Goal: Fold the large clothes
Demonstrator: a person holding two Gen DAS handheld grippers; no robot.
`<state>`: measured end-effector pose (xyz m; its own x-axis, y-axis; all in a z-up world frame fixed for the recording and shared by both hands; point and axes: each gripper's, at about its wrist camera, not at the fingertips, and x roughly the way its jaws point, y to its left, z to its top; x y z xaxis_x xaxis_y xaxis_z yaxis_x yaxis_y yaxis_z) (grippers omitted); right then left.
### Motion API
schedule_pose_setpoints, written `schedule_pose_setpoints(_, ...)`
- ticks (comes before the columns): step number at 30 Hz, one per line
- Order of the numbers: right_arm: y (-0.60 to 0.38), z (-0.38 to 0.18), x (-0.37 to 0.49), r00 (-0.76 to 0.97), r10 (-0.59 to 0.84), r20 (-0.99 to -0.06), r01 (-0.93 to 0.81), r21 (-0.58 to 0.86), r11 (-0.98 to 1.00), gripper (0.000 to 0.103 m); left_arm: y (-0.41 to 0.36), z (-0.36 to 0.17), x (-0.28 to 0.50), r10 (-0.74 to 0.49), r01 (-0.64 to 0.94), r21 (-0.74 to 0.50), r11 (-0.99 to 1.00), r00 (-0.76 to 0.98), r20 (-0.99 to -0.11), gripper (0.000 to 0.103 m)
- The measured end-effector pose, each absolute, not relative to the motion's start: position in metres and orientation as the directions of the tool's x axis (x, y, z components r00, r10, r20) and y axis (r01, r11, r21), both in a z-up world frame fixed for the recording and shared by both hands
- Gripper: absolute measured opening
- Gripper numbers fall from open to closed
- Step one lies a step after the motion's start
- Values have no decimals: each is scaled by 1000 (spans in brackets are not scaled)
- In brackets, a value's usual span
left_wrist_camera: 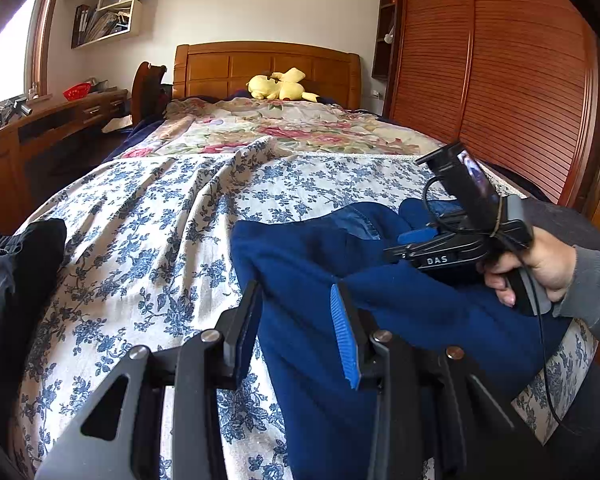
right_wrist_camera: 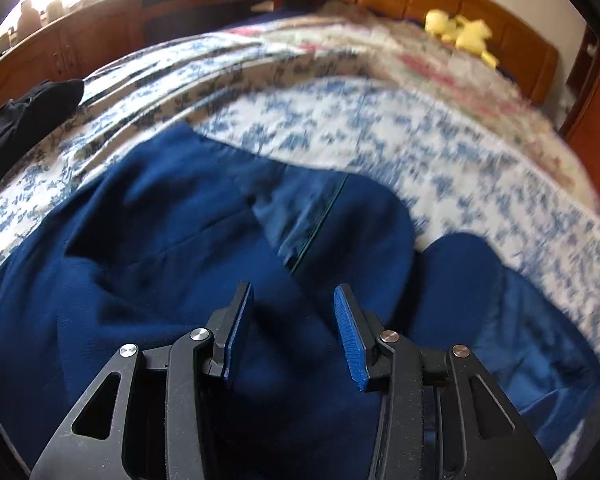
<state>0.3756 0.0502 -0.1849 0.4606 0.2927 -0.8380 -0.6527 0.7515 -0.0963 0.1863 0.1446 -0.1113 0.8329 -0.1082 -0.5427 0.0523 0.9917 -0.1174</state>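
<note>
Lying under parted right gripper [right_wrist_camera: 294, 332] fingers [right_wrist_camera: 350, 336]: blue garment [right_wrist_camera: 148, 240].

Ahead of the left gripper [left_wrist_camera: 296, 320] and off its left jaw, open blue-flowered bedspread [left_wrist_camera: 148, 216] is seen, bounded far left by a black garment [left_wrist_camera: 16, 280]. Off its right jaw the way is blocked by the blue garment [left_wrist_camera: 380, 292], the right gripper [left_wrist_camera: 404, 246] and the hand [left_wrist_camera: 540, 268] holding it. Ahead of the right gripper's parted jaws only blue cloth is found, with bare bedspread beyond it.
</note>
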Motion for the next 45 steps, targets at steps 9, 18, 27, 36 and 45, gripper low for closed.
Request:
schedule_pose_setpoints(9,54,-197,384,371,322,-871,-657,-1,754,28,143,-111,187,-109,57,-112,992,833,-543,34)
schedule_pose_setpoints(18,63,-167,365,526,343,-778,-656,-114,746,2,146,-112,183,-104,53,-108,993,832,-545,34)
schedule_pose_setpoints(27,103,-133,384,619,380,-687,-662,-196,724,1,149,-112,182,-95,42,-110,993,835,-542,34)
schedule_pose_setpoints(36,89,-142,400,603,281,-747,-605,-197,772,38,143,-111,185,-98,50,-105,993,836,-540,34)
schedule_pose_setpoints(45,-23,-130,401,647,199,-736,-481,-191,856,55,125,-112,192,-127,82,-107,991,830,-543,34)
